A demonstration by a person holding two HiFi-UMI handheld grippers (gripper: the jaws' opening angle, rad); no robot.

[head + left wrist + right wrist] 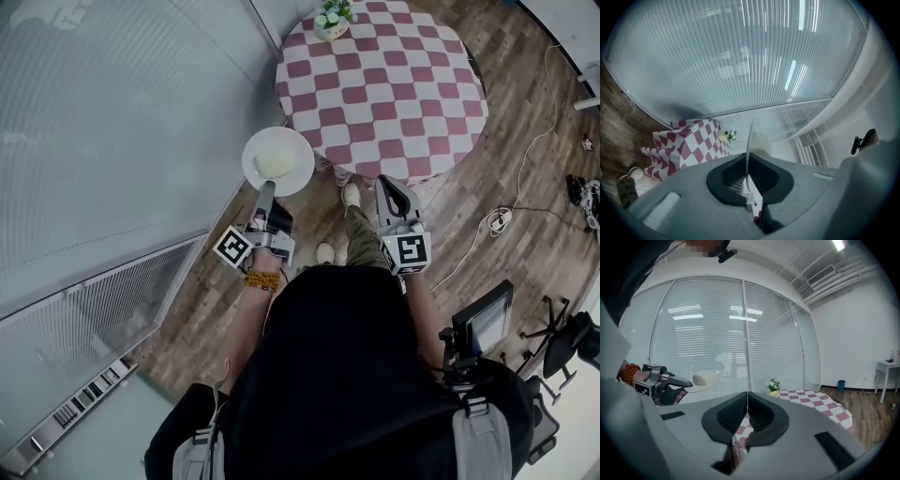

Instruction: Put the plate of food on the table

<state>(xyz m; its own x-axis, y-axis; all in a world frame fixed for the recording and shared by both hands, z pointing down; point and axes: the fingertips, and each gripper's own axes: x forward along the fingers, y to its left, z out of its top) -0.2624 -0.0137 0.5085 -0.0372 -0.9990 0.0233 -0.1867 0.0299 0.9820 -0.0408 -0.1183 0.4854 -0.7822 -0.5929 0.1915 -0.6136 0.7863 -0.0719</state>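
Note:
A white plate [278, 161] with a pale lump of food [276, 164] hangs in the air just left of the round table [384, 84], which wears a red and white checked cloth. My left gripper [265, 202] is shut on the plate's near rim. In the left gripper view the plate [751, 150] shows edge-on between the jaws, with the table [686, 145] to the left. My right gripper [388, 191] is shut and holds nothing, near the table's front edge. In the right gripper view the plate [704, 379] and the left gripper [679, 382] appear at the left, the table [815, 401] ahead.
A small pot of flowers [332, 19] stands at the table's far edge. A glass wall with blinds [112, 122] runs along the left. Wooden floor [525, 141] lies around the table, with a white cable [511, 206] and a chair base [562, 342] at the right.

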